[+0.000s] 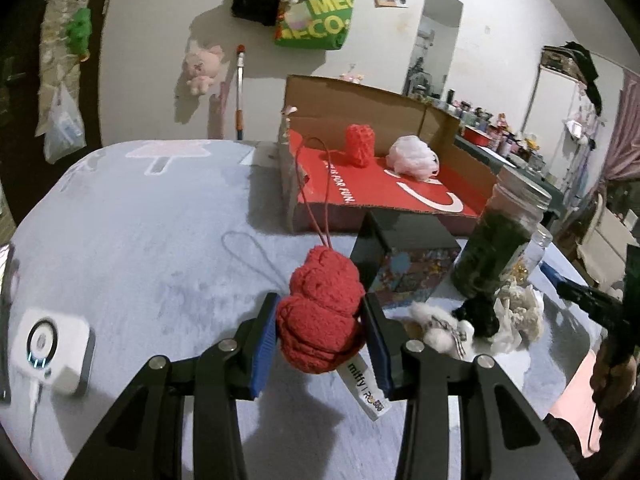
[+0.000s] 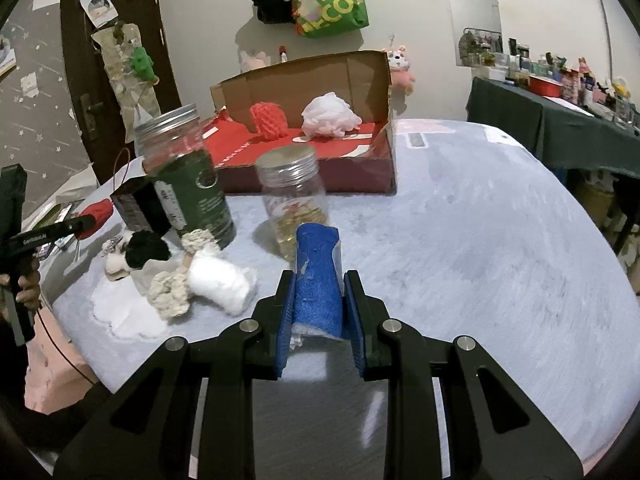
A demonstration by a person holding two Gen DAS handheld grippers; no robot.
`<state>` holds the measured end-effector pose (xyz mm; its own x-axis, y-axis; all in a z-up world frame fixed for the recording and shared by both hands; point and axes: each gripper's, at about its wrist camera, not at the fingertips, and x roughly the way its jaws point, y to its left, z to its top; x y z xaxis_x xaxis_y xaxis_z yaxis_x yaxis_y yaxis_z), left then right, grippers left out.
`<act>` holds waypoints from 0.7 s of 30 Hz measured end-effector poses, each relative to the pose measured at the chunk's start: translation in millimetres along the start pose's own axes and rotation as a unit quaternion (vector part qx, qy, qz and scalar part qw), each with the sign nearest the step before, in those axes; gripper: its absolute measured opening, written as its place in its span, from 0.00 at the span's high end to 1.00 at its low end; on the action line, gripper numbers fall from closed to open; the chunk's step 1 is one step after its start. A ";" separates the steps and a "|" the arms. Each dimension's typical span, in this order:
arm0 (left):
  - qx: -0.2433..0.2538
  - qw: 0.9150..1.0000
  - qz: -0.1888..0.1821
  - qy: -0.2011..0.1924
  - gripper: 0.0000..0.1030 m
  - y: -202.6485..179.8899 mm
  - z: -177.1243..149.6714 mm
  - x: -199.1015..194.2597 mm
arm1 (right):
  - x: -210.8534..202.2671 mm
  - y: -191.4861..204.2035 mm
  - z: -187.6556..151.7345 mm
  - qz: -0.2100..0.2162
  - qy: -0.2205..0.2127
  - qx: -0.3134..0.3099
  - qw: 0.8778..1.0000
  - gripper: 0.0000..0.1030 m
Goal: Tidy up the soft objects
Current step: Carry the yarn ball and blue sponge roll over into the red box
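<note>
red plush (image 1: 322, 316) sits clamped between left hand-held gripper (image 1: 320, 340) pads.

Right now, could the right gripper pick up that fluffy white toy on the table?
Probably not yet: the right gripper is already shut on a blue roll. The white toy lies close by on its left, nothing blocking it.

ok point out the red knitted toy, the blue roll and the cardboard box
red knitted toy (image 1: 320, 312): left wrist view, its middle.
blue roll (image 2: 318, 280): right wrist view, its top face.
cardboard box (image 2: 304, 80): right wrist view, back wall.
</note>
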<state>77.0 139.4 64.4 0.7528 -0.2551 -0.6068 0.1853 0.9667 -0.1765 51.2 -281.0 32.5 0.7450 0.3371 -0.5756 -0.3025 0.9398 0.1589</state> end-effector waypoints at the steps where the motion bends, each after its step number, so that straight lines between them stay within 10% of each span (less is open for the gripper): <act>1: 0.003 1.000 -0.003 0.001 0.58 1.2 2.2 2.3 | 1.3 -3.6 3.5 0.003 0.002 -0.004 1.000 0.78; 21: 0.065 0.997 -0.038 0.022 0.58 8.7 67.5 39.9 | 35.1 -36.2 67.1 0.063 0.040 -0.036 0.997 0.78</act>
<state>151.3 139.0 91.0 0.7053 -0.3261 -0.6294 0.3238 0.9381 -0.1232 128.2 -299.4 60.4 0.6499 0.4436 -0.6171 -0.4349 0.8830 0.1767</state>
